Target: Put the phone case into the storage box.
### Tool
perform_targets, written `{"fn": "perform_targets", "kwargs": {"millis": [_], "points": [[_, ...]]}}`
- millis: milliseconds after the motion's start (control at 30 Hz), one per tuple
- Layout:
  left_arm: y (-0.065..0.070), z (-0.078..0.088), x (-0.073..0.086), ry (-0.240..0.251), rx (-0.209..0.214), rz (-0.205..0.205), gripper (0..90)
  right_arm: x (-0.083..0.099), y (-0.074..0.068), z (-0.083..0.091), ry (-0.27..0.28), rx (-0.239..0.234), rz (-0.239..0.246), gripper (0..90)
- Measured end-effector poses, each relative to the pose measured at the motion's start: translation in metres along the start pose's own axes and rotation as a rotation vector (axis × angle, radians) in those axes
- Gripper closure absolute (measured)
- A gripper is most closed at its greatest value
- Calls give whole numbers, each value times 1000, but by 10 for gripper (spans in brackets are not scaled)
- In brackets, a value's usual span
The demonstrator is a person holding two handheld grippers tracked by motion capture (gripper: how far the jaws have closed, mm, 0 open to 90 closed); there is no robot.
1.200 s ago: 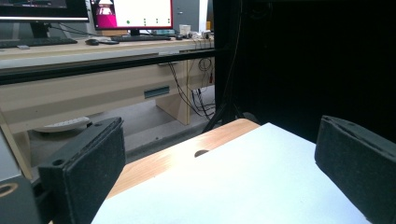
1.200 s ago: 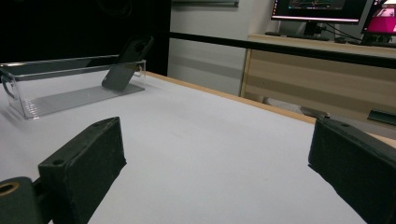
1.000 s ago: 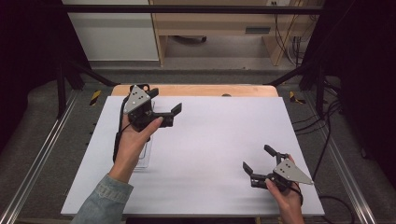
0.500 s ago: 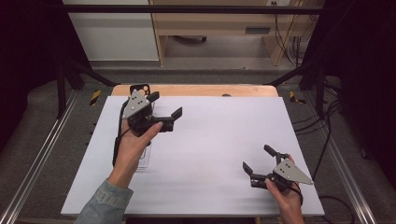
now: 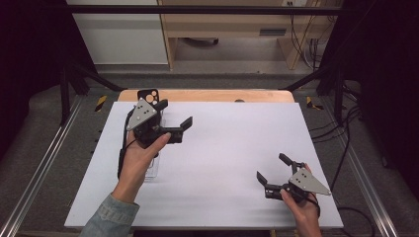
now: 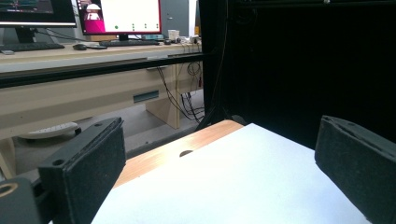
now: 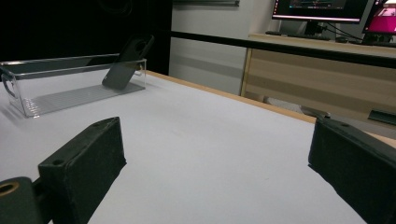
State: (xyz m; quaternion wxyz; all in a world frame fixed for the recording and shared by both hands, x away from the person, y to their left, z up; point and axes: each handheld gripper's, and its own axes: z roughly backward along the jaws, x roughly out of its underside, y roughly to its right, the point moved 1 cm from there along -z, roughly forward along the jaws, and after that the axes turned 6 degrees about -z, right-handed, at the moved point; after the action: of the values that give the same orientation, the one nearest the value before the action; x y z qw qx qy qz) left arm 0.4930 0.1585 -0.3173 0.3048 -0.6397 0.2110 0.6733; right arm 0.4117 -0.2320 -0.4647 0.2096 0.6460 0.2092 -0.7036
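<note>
My left gripper (image 5: 174, 114) is held above the table's far left, open, with nothing between its jaws. It hangs over a clear plastic tray (image 5: 151, 169) that lies partly under the person's left hand. A black phone case (image 5: 148, 95) leans at the tray's far end. In the right gripper view the tray (image 7: 70, 95) sits far left with the phone case (image 7: 127, 63) propped against its wall. My right gripper (image 5: 272, 168) rests low at the near right, open and empty. The left gripper (image 6: 219, 172) faces the table's far right corner; the right gripper (image 7: 219, 172) faces the tray.
A white sheet (image 5: 227, 148) covers the table, with a wooden strip (image 5: 207, 95) bare along the far edge. Beyond stand a desk (image 5: 232, 24) and hanging cables (image 5: 341, 148) at the right. Black curtains close both sides.
The left gripper has drifted slightly toward the person and a little lower. The right gripper has stayed still.
</note>
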Motion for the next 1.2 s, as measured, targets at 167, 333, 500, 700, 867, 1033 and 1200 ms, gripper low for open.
{"fn": "perform_targets", "kwargs": {"millis": [167,333,500,700,867,1033,1200], "points": [[2,6,3,-4,3,-6,16,0,0,0,0,-1,1,40],[3,12,6,-7,5,-10,15,0,-1,0,-2,-1,2,39],[4,16,10,-4,4,-3,15,0,-1,0,-2,0,4,40],[4,20,14,-5,2,1,15,0,-1,-1,-2,-1,3,40],[3,24,17,-5,0,4,15,0,-1,0,-2,-1,1,39],[2,27,19,-5,1,0,15,0,-1,0,-1,-1,2,39],[2,32,21,-11,-7,-13,15,0,-1,0,-2,-1,2,39]]}}
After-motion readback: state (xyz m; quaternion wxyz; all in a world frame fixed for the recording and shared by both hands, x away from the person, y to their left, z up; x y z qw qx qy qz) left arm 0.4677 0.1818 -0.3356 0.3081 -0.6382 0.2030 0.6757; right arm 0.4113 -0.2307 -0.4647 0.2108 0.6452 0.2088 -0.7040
